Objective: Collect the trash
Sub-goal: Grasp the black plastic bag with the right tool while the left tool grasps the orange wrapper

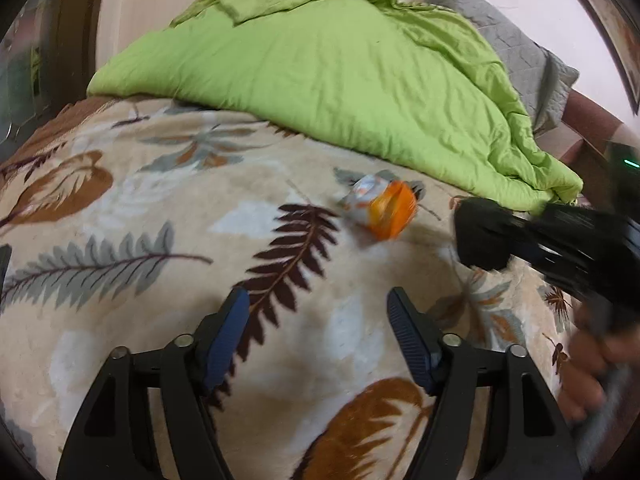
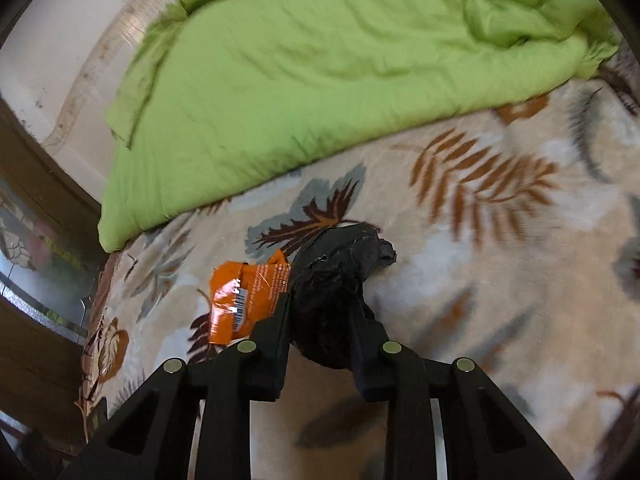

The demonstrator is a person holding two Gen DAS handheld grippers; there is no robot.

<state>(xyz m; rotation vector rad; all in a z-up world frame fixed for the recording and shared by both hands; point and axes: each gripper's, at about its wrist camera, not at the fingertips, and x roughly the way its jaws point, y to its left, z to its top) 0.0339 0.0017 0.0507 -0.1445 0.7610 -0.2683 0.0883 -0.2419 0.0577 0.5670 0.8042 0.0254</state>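
Note:
An orange snack wrapper [image 1: 386, 208] lies crumpled on the leaf-patterned blanket [image 1: 160, 208], ahead of my left gripper [image 1: 318, 304], which is open and empty above the blanket. My right gripper [image 2: 320, 308] is shut on a crumpled black plastic bag [image 2: 340, 276]. The bag also shows in the left wrist view [image 1: 486, 232], just right of the wrapper, with the right gripper blurred behind it. In the right wrist view the orange wrapper [image 2: 248, 294] lies just left of the bag, with a barcode facing up.
A bright green quilt [image 1: 320, 64] is bunched across the far half of the bed, also in the right wrist view [image 2: 320, 64]. A grey quilted cover [image 1: 520, 48] lies behind it. Dark wooden furniture [image 2: 36, 288] stands at the bed's left side.

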